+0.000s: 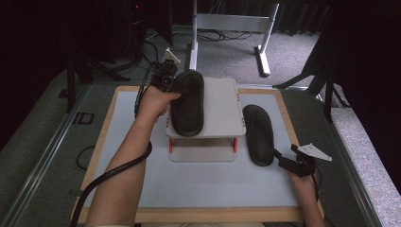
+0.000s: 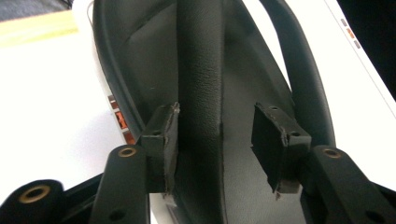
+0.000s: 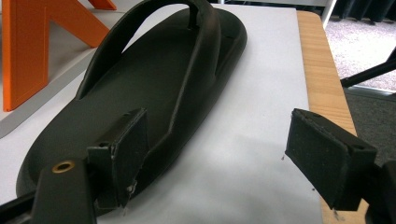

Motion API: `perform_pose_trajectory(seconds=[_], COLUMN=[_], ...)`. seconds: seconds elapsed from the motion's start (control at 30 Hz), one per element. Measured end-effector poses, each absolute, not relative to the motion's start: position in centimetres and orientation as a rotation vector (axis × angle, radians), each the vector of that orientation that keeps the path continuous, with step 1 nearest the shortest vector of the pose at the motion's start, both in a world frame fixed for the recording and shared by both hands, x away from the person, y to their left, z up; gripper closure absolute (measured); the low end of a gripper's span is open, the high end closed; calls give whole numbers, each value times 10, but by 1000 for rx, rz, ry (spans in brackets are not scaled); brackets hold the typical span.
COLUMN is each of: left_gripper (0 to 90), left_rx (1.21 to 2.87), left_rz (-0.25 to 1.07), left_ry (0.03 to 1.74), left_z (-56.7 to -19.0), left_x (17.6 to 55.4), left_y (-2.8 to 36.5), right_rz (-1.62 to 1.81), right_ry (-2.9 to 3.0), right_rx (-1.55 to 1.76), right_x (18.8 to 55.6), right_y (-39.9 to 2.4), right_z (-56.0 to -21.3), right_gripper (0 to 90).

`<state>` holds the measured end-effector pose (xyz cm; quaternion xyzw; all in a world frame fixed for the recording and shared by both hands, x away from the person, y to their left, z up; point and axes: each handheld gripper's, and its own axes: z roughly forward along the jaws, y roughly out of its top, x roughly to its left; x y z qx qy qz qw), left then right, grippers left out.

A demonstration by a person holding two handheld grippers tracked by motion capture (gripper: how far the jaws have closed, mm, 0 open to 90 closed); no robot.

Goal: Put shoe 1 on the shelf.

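One black flip-flop (image 1: 187, 104) lies on top of a low white stand (image 1: 220, 109). My left gripper (image 1: 174, 84) is at its far left end. In the left gripper view, this gripper (image 2: 217, 135) is open and straddles the sandal's strap (image 2: 200, 70): one pad (image 2: 163, 140) touches the strap, and the other pad (image 2: 273, 140) stands apart from it. A second black flip-flop (image 1: 258, 135) lies on the mat to the right of the stand. My right gripper (image 1: 285, 158) is open at its near end; in the right gripper view (image 3: 219, 144), one pad (image 3: 126, 149) overlaps the sandal's (image 3: 140, 79) edge.
The stand has orange legs (image 3: 28, 51) and a lower shelf (image 1: 203, 153). It sits on a pale mat (image 1: 198, 184) framed by a wooden border (image 1: 283, 113). Cables trail off the left side, and a white table frame (image 1: 227, 23) stands on the carpet beyond.
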<state>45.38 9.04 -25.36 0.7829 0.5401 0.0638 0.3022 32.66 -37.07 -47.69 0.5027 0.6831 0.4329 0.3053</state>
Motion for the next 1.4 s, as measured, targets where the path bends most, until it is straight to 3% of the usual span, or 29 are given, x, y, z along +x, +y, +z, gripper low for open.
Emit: perform_pose_trajectory(seconds=[0.77, 1.4], left_gripper=[489, 488], left_rx=[2034, 1977], left_rz=[200, 410], left_ry=[1279, 1210], left_z=[-256, -324], left_x=[423, 394], left_y=[156, 195], right_rz=[1139, 1139], right_ry=[1812, 1812], right_rx=[1329, 1329], right_x=[327, 327], right_y=[-370, -370], right_z=[-477, -477], right_gripper=[204, 204])
